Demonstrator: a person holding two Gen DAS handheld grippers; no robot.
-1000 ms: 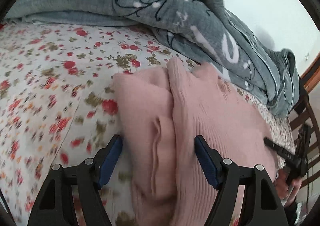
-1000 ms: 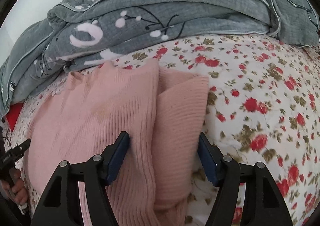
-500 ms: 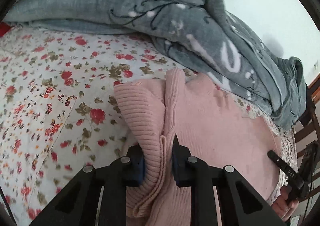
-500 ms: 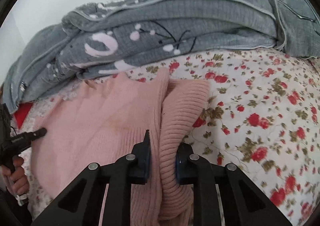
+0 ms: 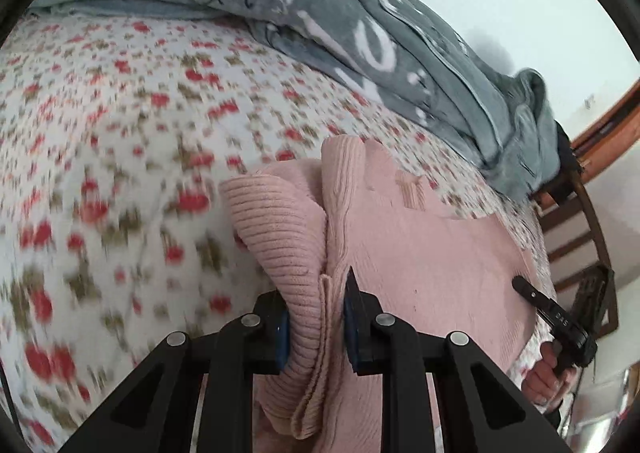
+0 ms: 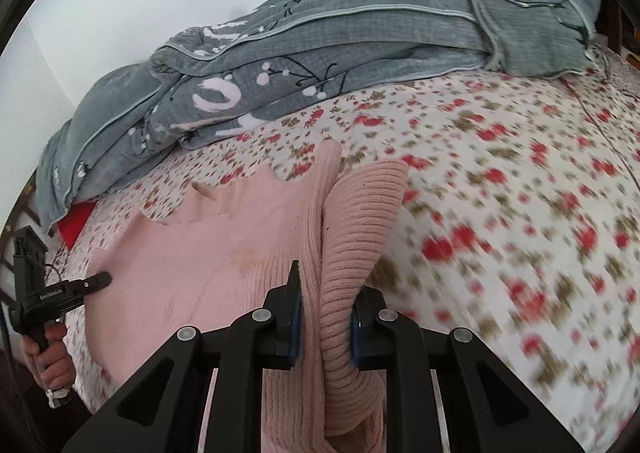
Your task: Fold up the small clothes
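Both grippers are clamped tight on the pink ribbed knit sweater: left gripper pinches one bunched edge, right gripper another. Sweater lies on the floral bedsheet, grey quilt at 12 o'clock.

Floral bed carries pink sweater, grey quilt

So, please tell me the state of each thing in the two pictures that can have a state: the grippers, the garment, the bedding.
Left gripper: shut on the pink ribbed knit sweater.
Right gripper: shut on the same sweater.
Pink ribbed knit sweater: partly folded, pinched edges raised, body lying on the sheet.
Grey patterned quilt: bunched up behind the sweater.
White sheet with red flowers: spread over the bed.
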